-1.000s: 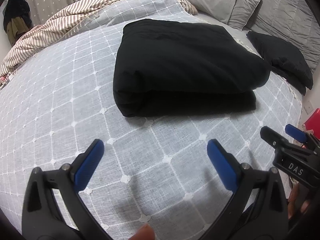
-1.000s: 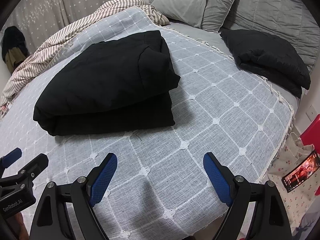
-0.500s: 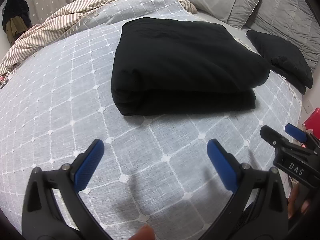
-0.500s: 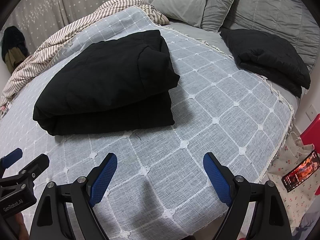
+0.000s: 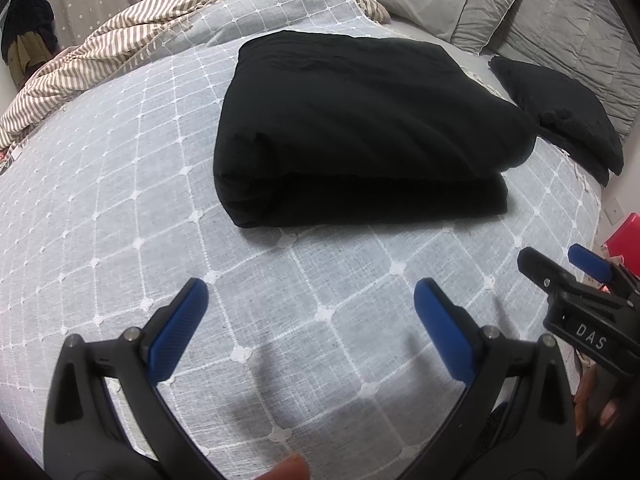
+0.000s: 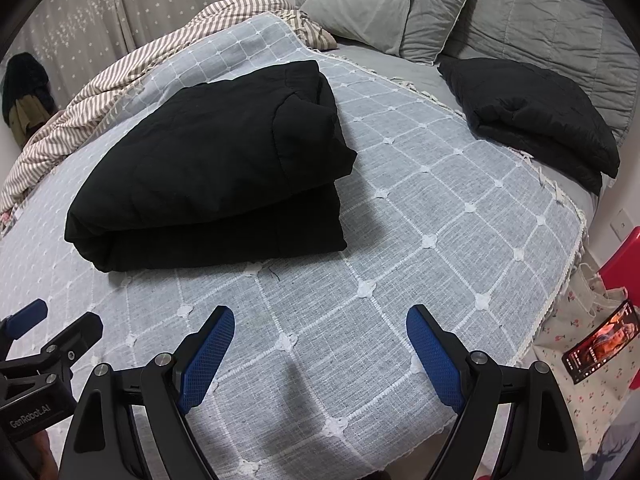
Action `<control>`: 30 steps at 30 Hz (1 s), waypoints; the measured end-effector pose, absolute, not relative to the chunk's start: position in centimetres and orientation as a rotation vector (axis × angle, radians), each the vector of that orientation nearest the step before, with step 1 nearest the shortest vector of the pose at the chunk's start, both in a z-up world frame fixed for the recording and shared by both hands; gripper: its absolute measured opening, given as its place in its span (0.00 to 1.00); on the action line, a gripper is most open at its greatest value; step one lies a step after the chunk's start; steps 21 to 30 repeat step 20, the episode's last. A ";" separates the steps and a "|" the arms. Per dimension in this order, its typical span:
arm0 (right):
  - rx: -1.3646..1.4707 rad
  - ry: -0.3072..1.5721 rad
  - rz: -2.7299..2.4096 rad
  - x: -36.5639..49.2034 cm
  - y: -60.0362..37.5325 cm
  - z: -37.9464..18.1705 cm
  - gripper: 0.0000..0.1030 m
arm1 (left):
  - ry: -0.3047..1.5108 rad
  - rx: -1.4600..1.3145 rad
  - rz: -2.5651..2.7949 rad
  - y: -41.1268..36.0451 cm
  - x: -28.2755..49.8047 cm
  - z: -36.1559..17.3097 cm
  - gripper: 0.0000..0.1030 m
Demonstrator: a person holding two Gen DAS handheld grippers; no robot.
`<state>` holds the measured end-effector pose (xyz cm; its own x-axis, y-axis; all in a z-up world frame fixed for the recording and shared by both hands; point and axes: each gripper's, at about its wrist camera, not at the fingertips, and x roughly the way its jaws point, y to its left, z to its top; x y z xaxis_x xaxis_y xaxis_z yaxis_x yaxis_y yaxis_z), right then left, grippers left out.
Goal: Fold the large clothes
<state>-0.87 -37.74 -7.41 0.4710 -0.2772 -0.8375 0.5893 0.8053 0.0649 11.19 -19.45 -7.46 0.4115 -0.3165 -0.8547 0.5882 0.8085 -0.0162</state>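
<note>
Status: black garment (image 5: 360, 128) looks folded. It lies as a thick, layered rectangular bundle on the bed's gray grid bedspread (image 5: 120, 200), about mid-bed, rounded fold edge facing the hand-held grippers. My read: this piece is done or nearly so; the top layer overhangs the bottom one a bit at the bundle's right end, so a squaring-up could be what's left.

Left hand-held gripper (image 5: 312, 320): jaws spread wide, holding nothing, hovering over bare bedspread on the near side of the bundle, apart from it. Right hand-held gripper (image 6: 320, 344): same, spread, empty, also on the near side of the bundle and not touching it.

Around the bundle:
- second black folded item (image 6: 532, 120) beyond the bundle's right end, near the headboard side, apart from it. Looks already folded too; can't tell if it's part of the job.
- gray pillow (image 6: 384, 12) behind the bundle.
- striped blanket (image 5: 100, 60) bunched beyond the bundle's far-left side.
- dark clothing (image 6: 24, 96) hanging by the curtain, far left of the bundle. Could be next, can't tell.
- phone (image 6: 600, 340) with lit screen on a floral bag, off the bed edge, right of the bundle.

Nothing stands between either gripper and the bundle.
</note>
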 end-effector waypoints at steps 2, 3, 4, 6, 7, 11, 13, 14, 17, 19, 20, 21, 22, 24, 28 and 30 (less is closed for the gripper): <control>0.369 0.942 -0.545 -0.8 -37.7 -7.4 0.87 | 0.996 0.308 -0.582 -19.4 11.2 -7.5 0.99; 0.367 0.942 -0.545 -0.8 -37.6 -7.4 0.87 | 0.996 0.308 -0.581 -19.4 11.2 -7.5 0.99; 0.365 0.943 -0.546 -0.8 -37.6 -7.4 0.87 | 0.997 0.308 -0.581 -19.5 11.2 -7.5 0.99; 0.366 0.944 -0.548 -0.8 -37.6 -7.4 0.87 | 0.997 0.305 -0.582 -19.4 11.2 -7.5 0.99; 0.366 0.943 -0.548 -0.8 -37.6 -7.4 0.87 | 0.997 0.304 -0.582 -19.4 11.2 -7.4 0.99; 0.363 0.944 -0.550 -0.9 -37.4 -7.5 0.87 | 1.002 0.304 -0.585 -19.3 11.2 -7.5 0.99; 0.363 0.944 -0.550 -0.9 -37.4 -7.4 0.87 | 1.019 0.298 -0.600 -19.3 11.3 -7.6 0.99; 0.364 0.944 -0.550 -0.9 -37.5 -7.5 0.87 | 1.028 0.292 -0.606 -19.2 11.3 -7.7 0.99; 0.363 0.940 -0.551 -0.9 -37.3 -7.4 0.87 | 1.038 0.288 -0.616 -19.1 11.4 -7.8 0.99; 0.363 0.937 -0.550 -0.9 -37.2 -7.3 0.87 | 1.031 0.283 -0.614 -18.9 11.3 -7.6 0.99; 0.364 0.937 -0.550 -0.8 -37.1 -7.3 0.87 | 1.029 0.281 -0.612 -18.7 11.4 -7.6 0.99; 0.364 0.937 -0.550 -0.8 -37.1 -7.3 0.87 | 1.029 0.281 -0.612 -18.7 11.4 -7.6 0.99; 0.364 0.937 -0.550 -0.8 -37.1 -7.3 0.87 | 1.029 0.281 -0.612 -18.7 11.4 -7.6 0.99; 0.364 0.937 -0.550 -0.8 -37.1 -7.3 0.87 | 1.029 0.281 -0.612 -18.7 11.4 -7.6 0.99; 0.364 0.937 -0.550 -0.8 -37.1 -7.3 0.87 | 1.029 0.281 -0.612 -18.7 11.4 -7.6 0.99; 0.364 0.937 -0.550 -0.8 -37.1 -7.3 0.87 | 1.029 0.281 -0.612 -18.7 11.4 -7.6 0.99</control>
